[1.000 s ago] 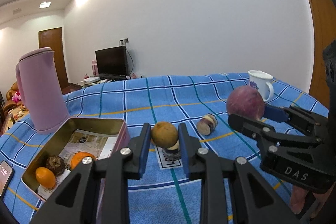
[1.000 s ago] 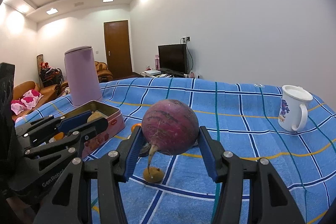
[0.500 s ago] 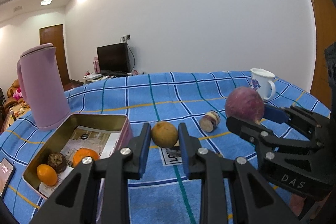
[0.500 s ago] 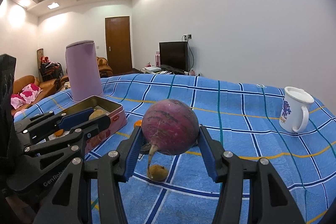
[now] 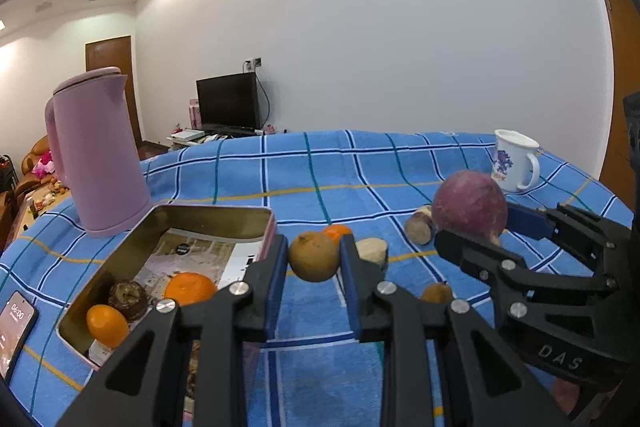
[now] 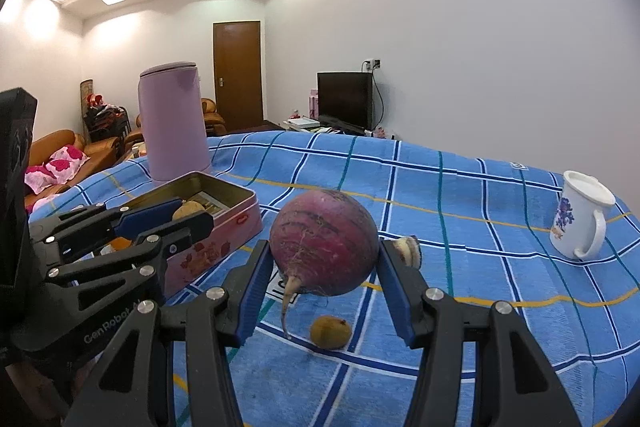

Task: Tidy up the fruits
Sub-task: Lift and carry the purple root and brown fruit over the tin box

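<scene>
My left gripper is shut on a small round brown fruit, held above the blue checked cloth just right of the open tin box. Inside the tin lie two oranges and a dark brown fruit. My right gripper is shut on a big purple-red radish with a dangling root, raised over the cloth. Loose on the cloth are a small brown fruit, an orange, a pale cut piece and a cut purple-skinned piece.
A tall pink kettle stands behind the tin at the left. A white mug sits at the far right of the cloth. A phone lies at the left edge. The table's far edge lies beyond the mug.
Both grippers have drifted left toward the tin, each keeping its hold. An orange and a pale cut piece now show behind the left gripper's fruit.
</scene>
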